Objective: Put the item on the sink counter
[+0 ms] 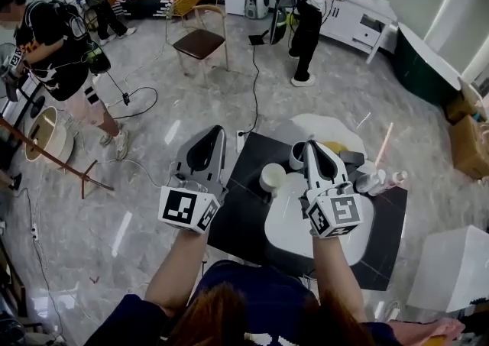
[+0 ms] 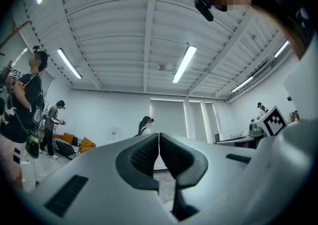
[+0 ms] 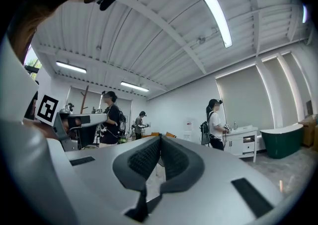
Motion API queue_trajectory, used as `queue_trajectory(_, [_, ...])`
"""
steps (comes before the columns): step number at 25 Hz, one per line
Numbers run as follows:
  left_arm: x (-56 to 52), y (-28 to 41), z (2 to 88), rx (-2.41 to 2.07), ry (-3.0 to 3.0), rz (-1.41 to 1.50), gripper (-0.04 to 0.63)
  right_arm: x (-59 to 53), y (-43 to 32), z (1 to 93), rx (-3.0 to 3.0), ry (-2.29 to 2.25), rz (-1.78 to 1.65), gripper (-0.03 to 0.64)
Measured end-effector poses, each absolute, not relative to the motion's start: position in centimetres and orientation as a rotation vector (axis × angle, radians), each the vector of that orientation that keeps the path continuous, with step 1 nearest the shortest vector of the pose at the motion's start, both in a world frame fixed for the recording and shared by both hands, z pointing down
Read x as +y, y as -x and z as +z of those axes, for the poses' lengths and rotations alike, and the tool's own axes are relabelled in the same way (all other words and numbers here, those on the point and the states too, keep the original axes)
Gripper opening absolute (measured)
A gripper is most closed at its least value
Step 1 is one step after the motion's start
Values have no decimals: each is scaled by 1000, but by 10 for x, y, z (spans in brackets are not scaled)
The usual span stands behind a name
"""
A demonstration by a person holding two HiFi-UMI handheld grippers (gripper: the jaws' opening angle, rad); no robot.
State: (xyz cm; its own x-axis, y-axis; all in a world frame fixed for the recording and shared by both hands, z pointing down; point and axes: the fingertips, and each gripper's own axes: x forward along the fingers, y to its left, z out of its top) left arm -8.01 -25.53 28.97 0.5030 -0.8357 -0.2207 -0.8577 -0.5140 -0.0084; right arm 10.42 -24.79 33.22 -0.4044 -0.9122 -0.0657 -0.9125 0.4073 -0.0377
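Hair (image 1: 221, 321) and two forearms (image 1: 179, 268) fill the bottom of the head view, and past them the left claw (image 1: 217, 133) and right claw (image 1: 311, 146) are each pressed together on nothing, the right above the dark surface (image 1: 244, 222) with its white sink (image 1: 294, 234). Which item the task means I cannot tell, but a white cup (image 1: 273, 178) stands upright on that surface beside the sink, between the claws and nearer the right one, down and left of its tip. Only the head view shows cup and surface; both gripper views look level across the room at ceiling (image 2: 149, 45) and people (image 3: 214, 122).
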Motion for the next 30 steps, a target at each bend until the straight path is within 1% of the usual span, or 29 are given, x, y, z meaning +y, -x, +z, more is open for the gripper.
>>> queue_trajectory(10, [-245,72,289,1472,2633,285,23,-235,-116,304,2499,1661,28,17])
queue_trajectory(30, [-244,49,299,1418,2685,264,23,-231,-133,301,2463,1689,38,15])
